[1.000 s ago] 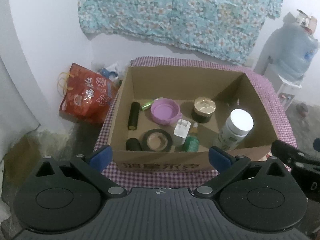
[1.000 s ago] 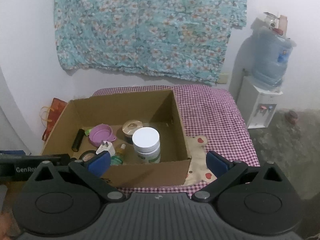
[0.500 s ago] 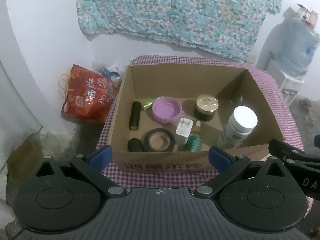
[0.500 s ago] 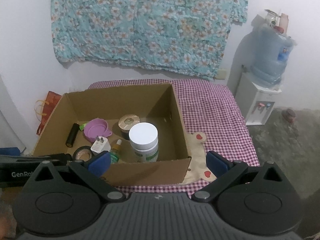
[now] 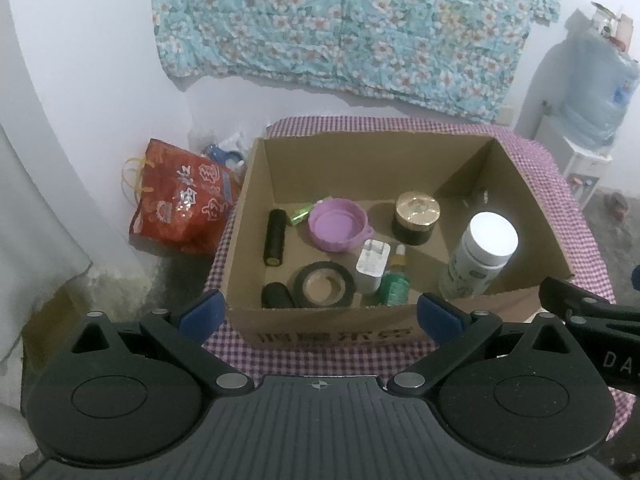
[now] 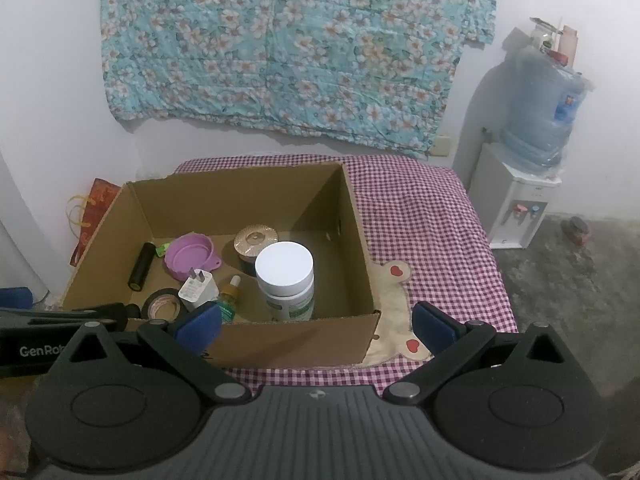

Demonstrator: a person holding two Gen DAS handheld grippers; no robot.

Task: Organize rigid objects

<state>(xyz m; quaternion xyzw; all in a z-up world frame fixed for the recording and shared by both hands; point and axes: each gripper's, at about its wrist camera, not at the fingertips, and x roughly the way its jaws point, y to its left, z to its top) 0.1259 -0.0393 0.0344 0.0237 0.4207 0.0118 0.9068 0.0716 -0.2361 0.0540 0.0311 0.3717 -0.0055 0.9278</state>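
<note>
Box front print [image 5: 335, 337]: partly covered by the left tool's body, unreadable.
Small black cylinder [image 5: 277, 295]: lower part hidden behind the box's 6 o'clock wall.
Right tool [image 5: 592, 320]: cut off at the 3 o'clock edge.

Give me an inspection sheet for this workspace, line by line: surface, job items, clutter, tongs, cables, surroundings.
Surface: purple checked tablecloth with a cream bear patch beside the box.
Job's things: open brown cardboard box holding a white-lidded plastic bottle, gold-lidded dark jar, purple plastic lid, white plug adapter, small green dropper bottle, black tape roll, black cylinder, a second black cylinder and a small green item.
Clutter: nothing seen on the cloth.
Tongs: left tongs open, empty; right tongs open, empty.
Cables: nothing seen.
Surroundings: floral cloth on the wall, water dispenser, red printed bag on the floor.
</note>
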